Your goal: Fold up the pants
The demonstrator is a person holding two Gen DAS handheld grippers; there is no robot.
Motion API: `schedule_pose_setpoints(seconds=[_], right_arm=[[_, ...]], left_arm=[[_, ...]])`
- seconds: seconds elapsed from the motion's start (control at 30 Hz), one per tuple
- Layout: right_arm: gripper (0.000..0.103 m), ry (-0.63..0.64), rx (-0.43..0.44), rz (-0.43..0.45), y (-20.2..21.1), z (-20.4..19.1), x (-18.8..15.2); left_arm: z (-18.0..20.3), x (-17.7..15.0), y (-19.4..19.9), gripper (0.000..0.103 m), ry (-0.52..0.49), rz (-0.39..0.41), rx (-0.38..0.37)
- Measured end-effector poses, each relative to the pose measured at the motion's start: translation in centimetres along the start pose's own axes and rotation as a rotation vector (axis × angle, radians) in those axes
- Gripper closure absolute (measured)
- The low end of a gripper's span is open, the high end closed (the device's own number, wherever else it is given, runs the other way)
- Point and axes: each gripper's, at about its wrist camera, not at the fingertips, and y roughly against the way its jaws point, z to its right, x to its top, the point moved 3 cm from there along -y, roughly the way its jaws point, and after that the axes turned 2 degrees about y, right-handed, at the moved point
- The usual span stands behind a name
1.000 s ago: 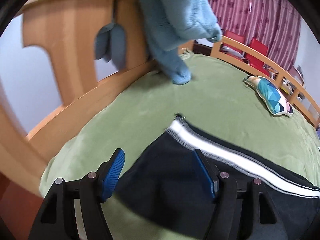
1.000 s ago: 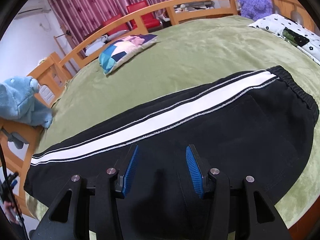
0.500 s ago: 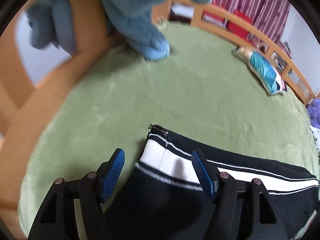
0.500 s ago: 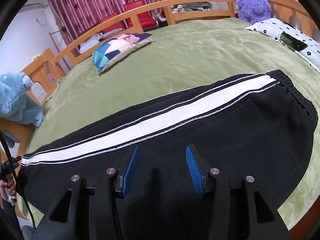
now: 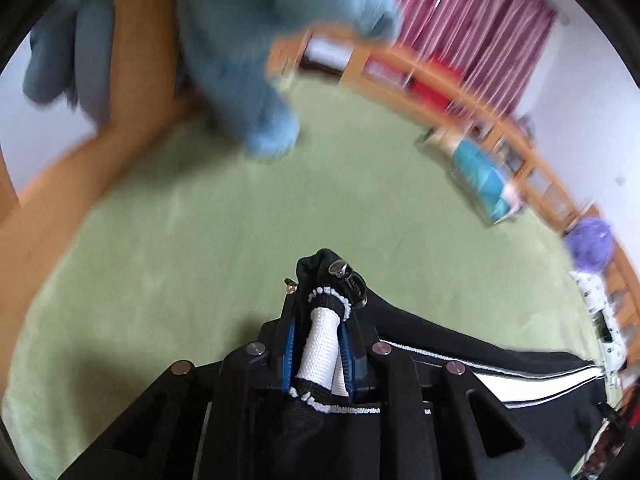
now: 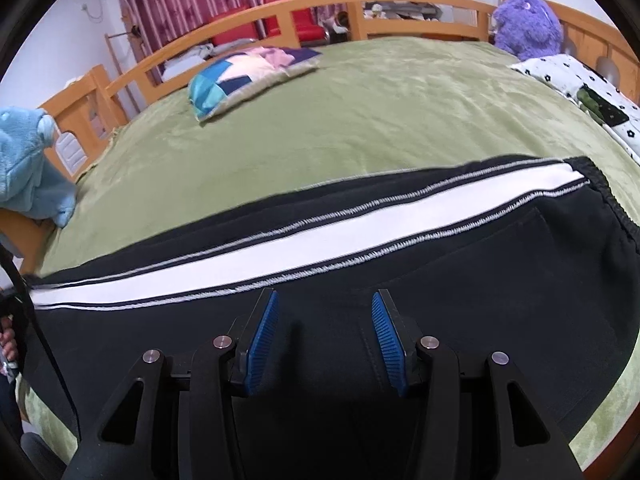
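Black pants (image 6: 460,288) with a white side stripe lie flat across the green bed, waistband at the right, leg cuff at the far left. My left gripper (image 5: 318,344) is shut on the leg cuff (image 5: 322,340); the white stripe is bunched between its blue pads and lifted off the bed, with a zipper pull showing at the tip. My right gripper (image 6: 324,332) is open and empty, hovering low over the black fabric at the middle of the pants (image 5: 500,364).
A blue plush toy (image 5: 256,52) hangs over the wooden bed rail (image 5: 80,168) at the left end. A patchwork pillow (image 6: 248,76) lies at the far side. A purple plush (image 6: 528,28) and a flowered white pillow (image 6: 588,92) are at the right. Green bedspread (image 6: 380,120) surrounds the pants.
My left gripper has closed on the leg cuff and raised it off the bed. My right gripper has stayed open over the pants, shifting slightly.
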Motion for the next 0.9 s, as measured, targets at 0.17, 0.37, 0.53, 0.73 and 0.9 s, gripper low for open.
schedule_pose_setpoints(seconds=[0.17,0.37,0.53,0.73,0.9], right_arm=[[0.054,0.010,0.037,0.055,1.4,-0.8,0.4],[0.053,0.117,0.015,0.042,1.3,-1.9,1.9],[0.046,0.226,0.052,0.006,-1.3,-3.0,4.4],[0.045,0.439,0.075,-0.055,-6.6,-5.4,6.9],[0.045,0.513,0.179,-0.186,-11.0,-7.0,6.4]], left_arm=[[-0.2,-2.2,-4.8,0.070,-0.005,-0.157,0.201],[1.6,-2.5,-1.8,0.040,-0.007,-0.160,0.242],[5.2,-3.3,1.5,0.034,-0.044,-0.113,0.257],[9.3,-4.8,2.5,0.034,-0.033,-0.114,0.211],[11.3,-5.8,1.4,0.034,-0.092,-0.114,0.181]])
